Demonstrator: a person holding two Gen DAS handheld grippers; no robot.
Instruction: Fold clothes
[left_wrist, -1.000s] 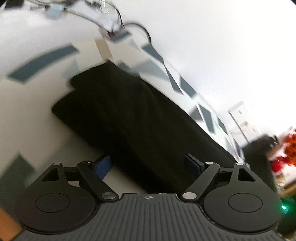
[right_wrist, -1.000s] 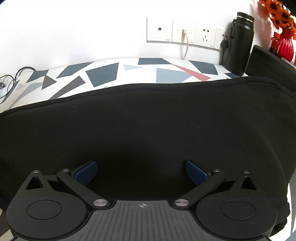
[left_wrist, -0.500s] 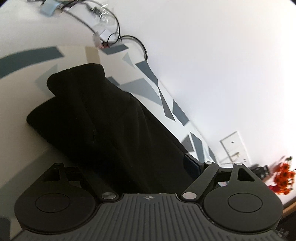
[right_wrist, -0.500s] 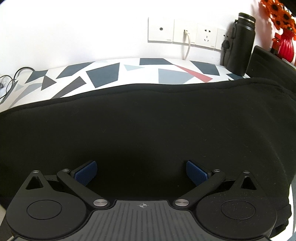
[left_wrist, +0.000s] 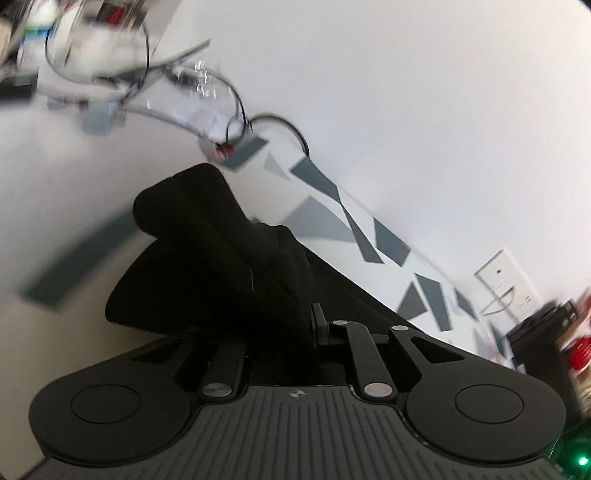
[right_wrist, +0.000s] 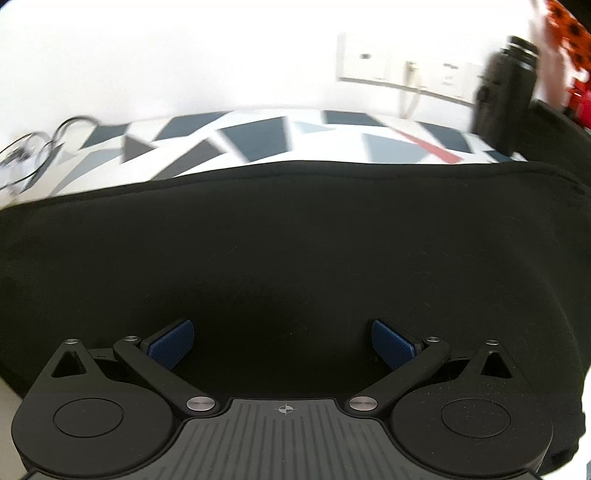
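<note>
With the left gripper (left_wrist: 280, 325) pinched on a bunched fold of the black garment (right_wrist: 295, 240) mid-frame and the right gripper (right_wrist: 282, 343) spread wide, the thick cloth could slip out

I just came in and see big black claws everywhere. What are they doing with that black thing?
A person is folding a black garment on a table with a grey triangle pattern, using two hand-held grippers. The left gripper has pinched a bunched-up end of the cloth. The right gripper is open, its blue pads spread over the flat part.
</note>
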